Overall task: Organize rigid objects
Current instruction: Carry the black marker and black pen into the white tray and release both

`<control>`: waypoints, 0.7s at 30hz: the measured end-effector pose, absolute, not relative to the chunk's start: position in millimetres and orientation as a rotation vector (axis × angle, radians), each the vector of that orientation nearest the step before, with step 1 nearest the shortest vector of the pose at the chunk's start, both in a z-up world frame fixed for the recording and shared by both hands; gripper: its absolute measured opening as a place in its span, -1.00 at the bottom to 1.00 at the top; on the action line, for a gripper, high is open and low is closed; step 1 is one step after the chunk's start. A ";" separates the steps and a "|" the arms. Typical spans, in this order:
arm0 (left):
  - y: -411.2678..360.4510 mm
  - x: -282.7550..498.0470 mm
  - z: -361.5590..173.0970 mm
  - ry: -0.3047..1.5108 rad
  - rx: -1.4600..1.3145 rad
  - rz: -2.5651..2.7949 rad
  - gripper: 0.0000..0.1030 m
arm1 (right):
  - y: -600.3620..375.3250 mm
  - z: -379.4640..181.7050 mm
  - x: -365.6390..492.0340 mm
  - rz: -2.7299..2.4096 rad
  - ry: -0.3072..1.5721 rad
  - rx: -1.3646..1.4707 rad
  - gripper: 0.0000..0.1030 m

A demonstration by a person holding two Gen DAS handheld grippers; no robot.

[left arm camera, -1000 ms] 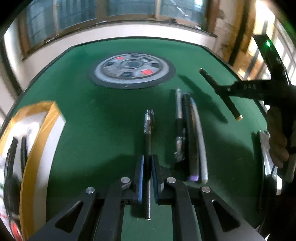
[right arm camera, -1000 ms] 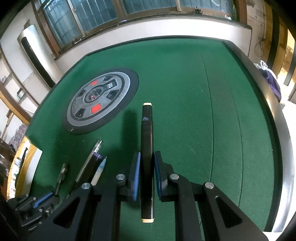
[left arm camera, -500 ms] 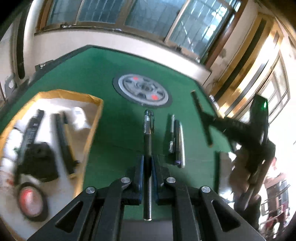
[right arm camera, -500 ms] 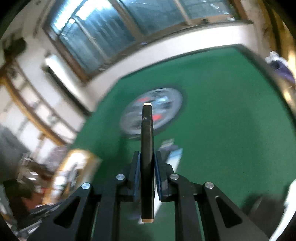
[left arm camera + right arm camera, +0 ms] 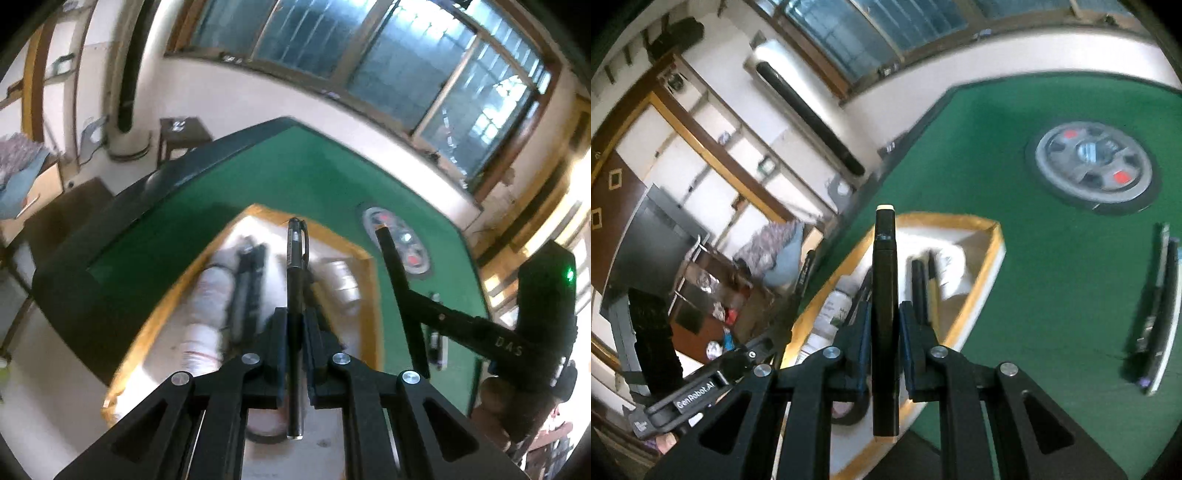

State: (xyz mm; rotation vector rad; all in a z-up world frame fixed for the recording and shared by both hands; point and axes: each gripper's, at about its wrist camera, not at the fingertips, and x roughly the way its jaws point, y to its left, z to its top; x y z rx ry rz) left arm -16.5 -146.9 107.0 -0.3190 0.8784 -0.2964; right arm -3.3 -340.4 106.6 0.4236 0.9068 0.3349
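Note:
My left gripper [image 5: 295,325] is shut on a black pen [image 5: 295,266] and holds it in the air over the yellow-rimmed tray [image 5: 365,258]. My right gripper [image 5: 884,321] is shut on a black marker [image 5: 884,280] with cream ends, also above the tray [image 5: 991,258]. The right gripper and its marker [image 5: 397,280] show in the left wrist view, to the right of the tray. The tray holds dark pens [image 5: 918,284], white rolls [image 5: 210,295] and a tape ring.
Several pens [image 5: 1160,306] lie together on the green felt table [image 5: 1052,295] right of the tray. A round grey disc [image 5: 1093,166] with red marks sits beyond them. The table's dark edge [image 5: 92,258] runs left of the tray.
Both grippers have lifted off the felt and swung left with their pens to above the tray. The views are blurred by motion.

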 end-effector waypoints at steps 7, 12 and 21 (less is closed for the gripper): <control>-145.2 -2.0 71.6 0.967 -0.338 -0.267 -0.86 | -307.6 85.4 22.9 0.277 0.978 0.341 -0.72; -141.0 -1.0 63.1 0.990 -0.328 -0.254 -0.86 | -299.9 71.1 34.3 0.234 1.000 0.284 -0.72; -142.9 3.8 57.1 1.034 -0.267 -0.270 -0.86 | -279.7 55.1 42.0 0.173 1.044 0.149 -0.72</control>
